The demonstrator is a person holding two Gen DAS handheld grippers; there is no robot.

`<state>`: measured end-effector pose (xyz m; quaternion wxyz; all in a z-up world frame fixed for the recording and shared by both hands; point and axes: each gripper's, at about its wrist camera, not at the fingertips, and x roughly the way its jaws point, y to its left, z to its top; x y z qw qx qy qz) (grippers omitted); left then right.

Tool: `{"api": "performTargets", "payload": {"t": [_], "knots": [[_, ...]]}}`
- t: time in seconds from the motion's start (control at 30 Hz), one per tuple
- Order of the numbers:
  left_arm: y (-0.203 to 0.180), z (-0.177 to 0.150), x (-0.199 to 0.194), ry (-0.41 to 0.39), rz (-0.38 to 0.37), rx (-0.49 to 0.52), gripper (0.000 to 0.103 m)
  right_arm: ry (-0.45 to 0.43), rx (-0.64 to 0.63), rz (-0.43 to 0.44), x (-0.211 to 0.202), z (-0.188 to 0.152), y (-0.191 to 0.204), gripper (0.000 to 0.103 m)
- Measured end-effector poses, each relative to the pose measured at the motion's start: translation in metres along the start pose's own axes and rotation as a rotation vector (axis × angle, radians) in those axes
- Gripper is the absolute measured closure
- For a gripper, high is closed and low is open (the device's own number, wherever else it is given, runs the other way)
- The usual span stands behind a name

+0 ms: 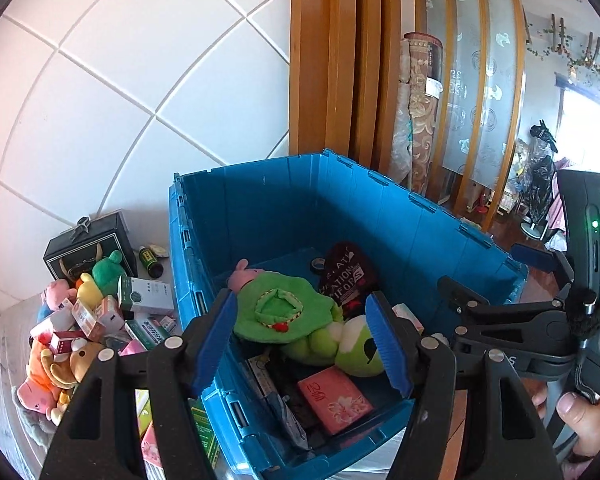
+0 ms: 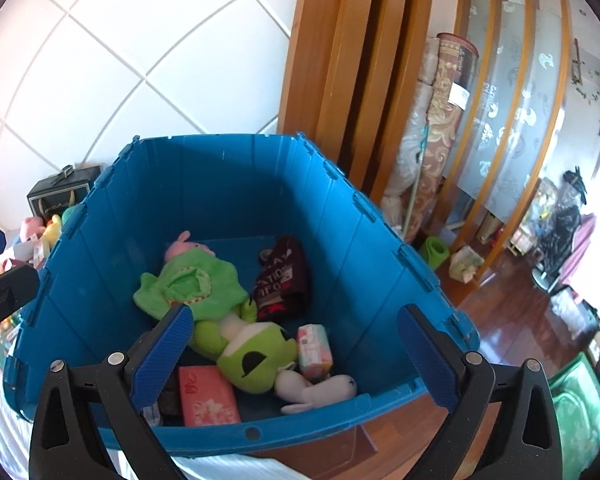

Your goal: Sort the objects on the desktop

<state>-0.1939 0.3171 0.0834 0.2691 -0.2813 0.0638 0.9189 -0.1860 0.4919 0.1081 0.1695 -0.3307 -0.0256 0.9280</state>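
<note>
Both grippers' fingers point(image 2: 180, 336) hang open and empty above the blue crate point(image 2: 340, 216).

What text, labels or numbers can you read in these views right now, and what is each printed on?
"ATIO" and "IFO", parts of white words: dark pouch in the blue crate.
"240", handwritten: pink packet in the crate.
Print on the small boxes left of the crate: too small to read.
Gold print on the black gift box: blurred.
Label on the rolled carpet: unreadable.
</note>
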Motion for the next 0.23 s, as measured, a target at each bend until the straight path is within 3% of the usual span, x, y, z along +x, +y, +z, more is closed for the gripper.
{"api": "performTargets", "payload": {"t": [0.23], "knots": [[0.0001,-0.0024,-0.0022,-0.002,0.002,-0.005,0.037,0.007,-0.004,0.007,0.0004,-0.0032,0.0004,0.0]]}}
